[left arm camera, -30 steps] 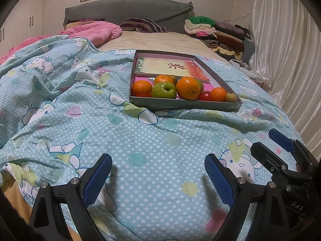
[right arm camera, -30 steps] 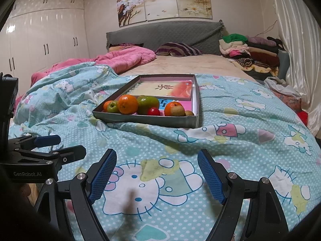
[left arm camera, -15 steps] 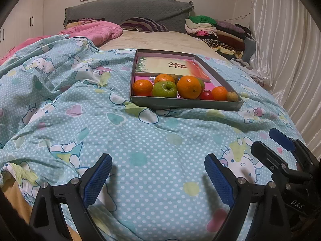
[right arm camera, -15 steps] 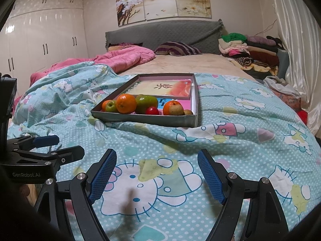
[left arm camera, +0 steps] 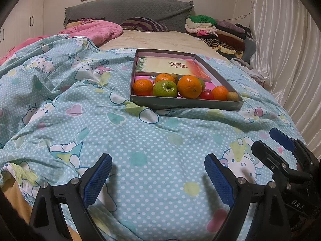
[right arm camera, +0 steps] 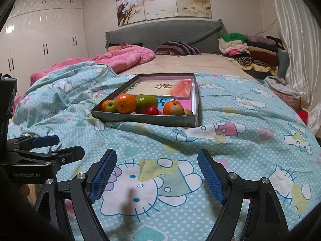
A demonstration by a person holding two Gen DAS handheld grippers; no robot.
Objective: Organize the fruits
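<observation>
Through the left wrist view, we are holding the left tool [left arm camera: 158, 177] low over the blue dotted quilt [left arm camera: 120, 132], its blue pads spread wide and gripping nothing. Ahead, a grey tray [left arm camera: 186, 102] is sitting on the bed, and all the fruits [left arm camera: 184, 87] we can see are bunching along its near edge: oranges, a green apple [left arm camera: 165, 88], a small red fruit [left arm camera: 207, 95], a brownish one at the right corner. A printed card [left arm camera: 172, 66] is filling the far half. The right tool is peeking in at the right edge, also spread.

Switching to the right wrist view, we are hovering the right tool [right arm camera: 156, 175] over the cartoon-cat print, released and empty as well. The tray [right arm camera: 144, 118] is lying well ahead, fruit crowding the front half in a loose heap, none lying out on the quilt.

We are judging this fits two stages: the fruit gathered in the tray as wanted, or a mixed pile awaiting sorting. The pictures are not settling which.
</observation>
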